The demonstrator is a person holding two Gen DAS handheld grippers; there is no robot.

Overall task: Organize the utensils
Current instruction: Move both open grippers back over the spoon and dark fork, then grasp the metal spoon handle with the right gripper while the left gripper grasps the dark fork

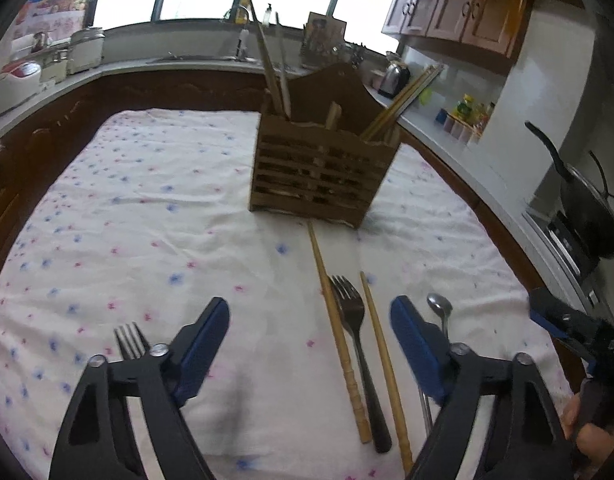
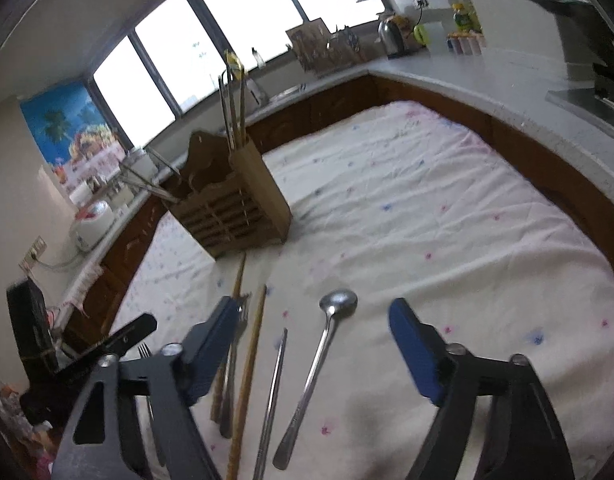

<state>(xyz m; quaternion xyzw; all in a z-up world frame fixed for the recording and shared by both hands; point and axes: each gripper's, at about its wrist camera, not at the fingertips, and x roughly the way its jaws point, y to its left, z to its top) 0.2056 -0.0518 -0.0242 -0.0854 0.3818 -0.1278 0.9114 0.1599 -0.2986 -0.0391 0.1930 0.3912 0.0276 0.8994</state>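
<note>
Both grippers, left gripper [image 1: 309, 342] and right gripper [image 2: 313, 344], hovered with fingers spread wide, holding nothing. Loose utensils lay in a row just ahead, handles toward the person for easy pickup: dark fork [image 1: 355, 344] between two wooden chopsticks [image 1: 339, 340], spoon [image 2: 319, 364] at one o'clock. At twelve o'clock stood the slatted wooden utensil holder [image 1: 323, 172], partly filled.

The wooden holder [image 1: 323, 168] stands in the middle of the surface [image 1: 127, 208], and sticks poke up out of it, so a hand must go around or come from above. Left and right of it the cloth is bare. Near the front, chopsticks [image 1: 339, 340], a fork [image 1: 353, 332] and a spoon [image 2: 319, 360] lie close together, maybe touching.
</note>
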